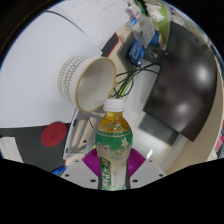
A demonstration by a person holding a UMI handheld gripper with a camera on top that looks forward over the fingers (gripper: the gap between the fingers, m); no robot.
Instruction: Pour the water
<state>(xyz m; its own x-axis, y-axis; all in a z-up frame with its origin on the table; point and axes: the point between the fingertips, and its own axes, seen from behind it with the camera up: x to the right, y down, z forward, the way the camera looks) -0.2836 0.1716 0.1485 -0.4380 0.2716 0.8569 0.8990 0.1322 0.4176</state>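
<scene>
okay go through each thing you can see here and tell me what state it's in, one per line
bottle: upright, white cap on, held between the fingers
gripper: shut on the bottle
cup: tipped toward the camera, looks empty
monitor: screen dark

White bench underneath, brightly lit. Dark monitor standing tilted beyond, with a tangle of green and black cables beside it. Round red and black object lying nearby. Cluttered blue and green items farther back, too small to make out.
</scene>
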